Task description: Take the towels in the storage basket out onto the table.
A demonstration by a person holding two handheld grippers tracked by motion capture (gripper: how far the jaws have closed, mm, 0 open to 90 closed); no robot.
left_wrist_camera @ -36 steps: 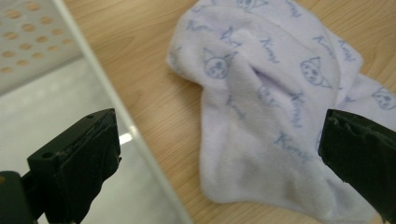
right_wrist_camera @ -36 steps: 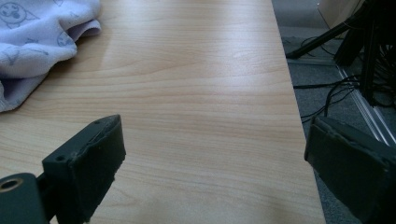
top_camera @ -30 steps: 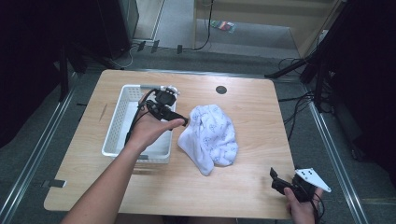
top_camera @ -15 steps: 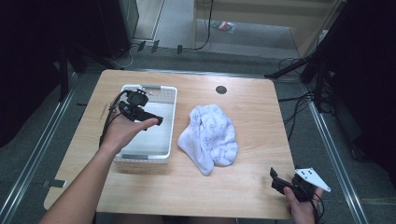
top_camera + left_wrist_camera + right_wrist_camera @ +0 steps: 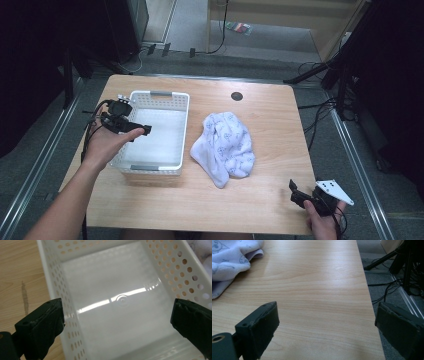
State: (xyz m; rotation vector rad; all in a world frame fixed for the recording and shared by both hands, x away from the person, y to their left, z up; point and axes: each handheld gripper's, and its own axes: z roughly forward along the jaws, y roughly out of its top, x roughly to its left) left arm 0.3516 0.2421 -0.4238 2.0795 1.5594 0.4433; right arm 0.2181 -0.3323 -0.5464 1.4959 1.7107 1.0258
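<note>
Basket point(image 5: 156, 131), white and perforated, on the left part of a wooden table point(image 5: 270, 107), open side up, nothing inside. Left gripper point(image 5: 131, 128) held over the basket's left wall, jaws spread wide and holding nothing (in the left gripper view point(image 5: 117, 322), one jaw over the perforated left wall, the other toward the right wall, the glossy floor of the basket between them). Person's left hand point(image 5: 102, 145) wrapped around that gripper, forearm entering from the bottom left. Pale printed cloth point(image 5: 225, 146) crumpled just beside the basket's right side, near the table's middle. Right gripper point(image 5: 300, 194) low at the table's near right corner, well apart from basket and cloth, jaws likewise wide apart and grasping nothing, bare wood between them in the right gripper view point(image 5: 327, 330).
</note>
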